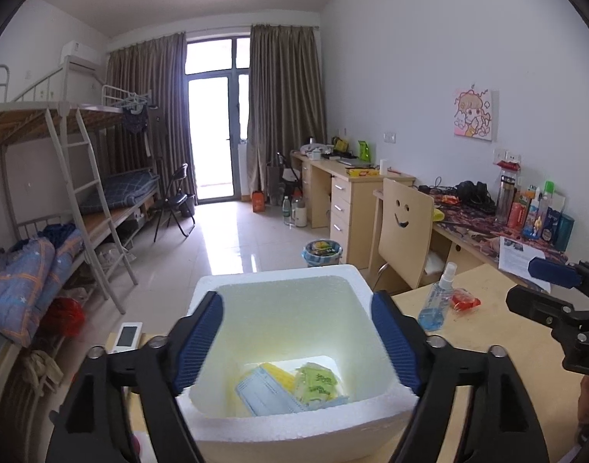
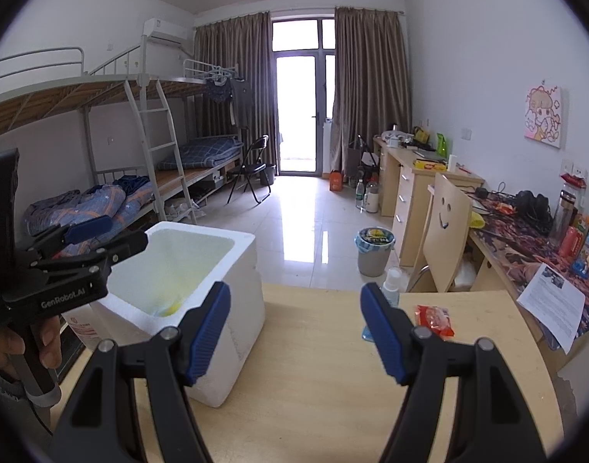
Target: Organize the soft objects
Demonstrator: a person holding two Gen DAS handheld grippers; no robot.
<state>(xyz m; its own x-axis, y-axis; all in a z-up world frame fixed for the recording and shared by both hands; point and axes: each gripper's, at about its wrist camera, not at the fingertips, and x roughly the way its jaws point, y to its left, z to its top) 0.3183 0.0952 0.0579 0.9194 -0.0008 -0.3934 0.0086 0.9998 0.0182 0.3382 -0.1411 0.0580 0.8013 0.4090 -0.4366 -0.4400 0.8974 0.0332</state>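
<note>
A white foam box (image 1: pixel 294 281) stands on the wooden table, also in the right wrist view (image 2: pixel 240 266). Inside lie a pale blue packet (image 1: pixel 265 391), a green packet (image 1: pixel 317 380) and a yellow one (image 1: pixel 279 374). My left gripper (image 1: pixel 296 341) is open and empty, its fingers spread over the box opening; it also shows from the side in the right wrist view (image 2: pixel 113 237). A red soft packet (image 2: pixel 433 320) lies on the table, also in the left wrist view (image 1: pixel 465 303). My right gripper (image 2: pixel 294 335) is open and empty above the table, left of the red packet.
A blue spray bottle (image 1: pixel 437 301) stands beside the red packet. A printed sheet (image 2: pixel 553 301) lies at the table's right edge. A chair with a smiley face (image 2: pixel 445 239) stands behind the table. A white remote (image 1: pixel 127 335) lies left of the box.
</note>
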